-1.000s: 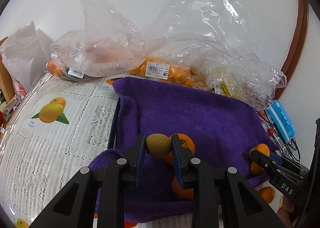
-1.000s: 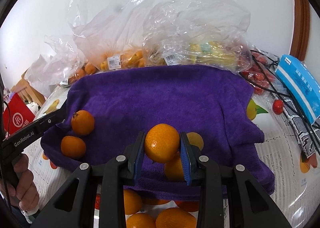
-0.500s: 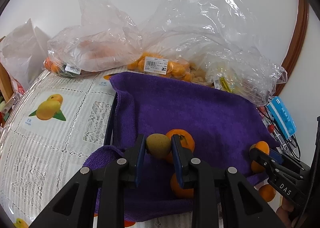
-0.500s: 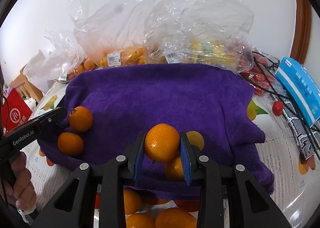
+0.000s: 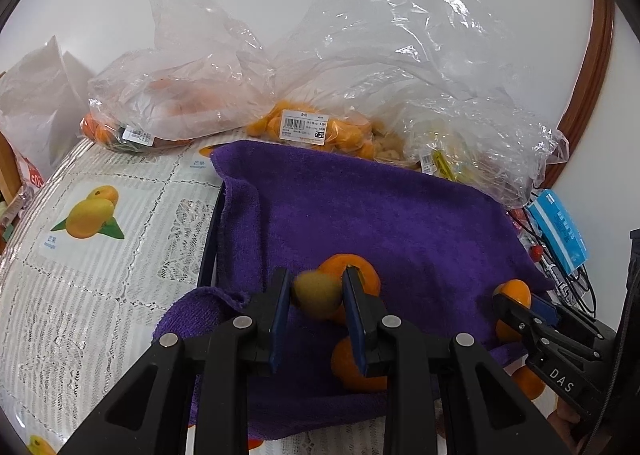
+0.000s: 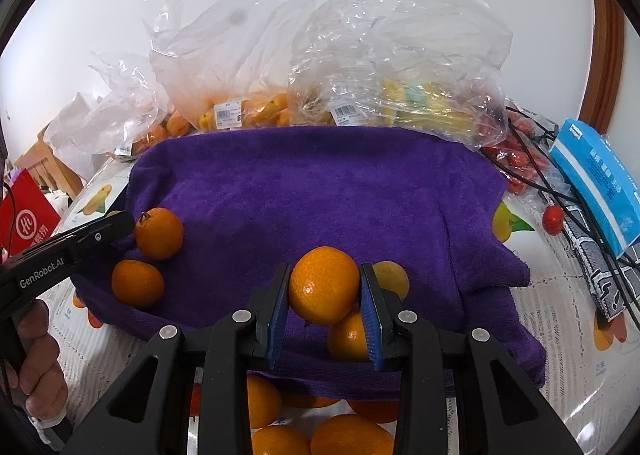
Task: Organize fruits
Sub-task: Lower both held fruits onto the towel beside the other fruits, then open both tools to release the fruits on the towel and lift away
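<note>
Here the left gripper clenches a greenish fruit — right gripper an orange.

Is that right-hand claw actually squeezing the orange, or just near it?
Touching. The right wrist view shows both blue pads of the right gripper pressed against the orange.

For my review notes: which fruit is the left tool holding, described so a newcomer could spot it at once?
Start at the large purple terry towel spread over the table. Above its near left part, the left tool is clamped on a small round yellow-green fruit. The round orange mandarins behind and below it are bright orange; this one alone is dull and olive-tinged.
</note>
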Available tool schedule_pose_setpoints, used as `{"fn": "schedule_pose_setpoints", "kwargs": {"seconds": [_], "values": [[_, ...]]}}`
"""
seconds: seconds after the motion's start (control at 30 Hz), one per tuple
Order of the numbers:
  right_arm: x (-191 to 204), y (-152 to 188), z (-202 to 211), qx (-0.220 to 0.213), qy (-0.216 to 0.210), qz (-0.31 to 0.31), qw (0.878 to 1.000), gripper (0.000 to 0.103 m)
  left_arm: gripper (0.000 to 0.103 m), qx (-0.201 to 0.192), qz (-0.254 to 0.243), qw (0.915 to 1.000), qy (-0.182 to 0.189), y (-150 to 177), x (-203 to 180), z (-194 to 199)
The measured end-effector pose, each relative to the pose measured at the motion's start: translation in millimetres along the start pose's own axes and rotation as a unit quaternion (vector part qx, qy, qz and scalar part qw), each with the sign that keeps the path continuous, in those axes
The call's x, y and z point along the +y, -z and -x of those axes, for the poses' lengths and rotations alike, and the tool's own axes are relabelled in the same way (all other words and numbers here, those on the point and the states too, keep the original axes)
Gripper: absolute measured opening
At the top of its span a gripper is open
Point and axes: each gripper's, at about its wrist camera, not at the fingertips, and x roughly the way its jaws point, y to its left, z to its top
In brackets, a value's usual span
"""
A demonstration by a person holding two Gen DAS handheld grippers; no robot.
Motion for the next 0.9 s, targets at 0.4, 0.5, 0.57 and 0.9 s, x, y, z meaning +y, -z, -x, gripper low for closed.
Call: {"fn": "schedule_pose_setpoints", "kwargs": {"seconds": [0.4,0.5,0.57,0.9], "values": [[6.6,1.1,-0.2,-0.005,0.008,0.020,1.000,0.033,0.030,-0.002,-0.001,0.9999,0.012,-0.7,-1.6,3.2],[9.5,1.6,-0.6,-0.007,0.013,0.028,0.999,0.033,0.030,-0.001,0.000,0.9999,0.014,-0.8,-1.2,3.8],[9.9,1.6,-0.5,-0.007,0.014,0.031,0.999,0.033,0.030,-0.002,-0.001,0.9999,0.014,-0.9,-1.6,4.2],[6.6,0.3,3.7,-0.010,0.008,0.024,1.000,0.033,0.030,-0.008,-0.002,0.9998,0.017,-0.6,-1.2,8.0]]}}
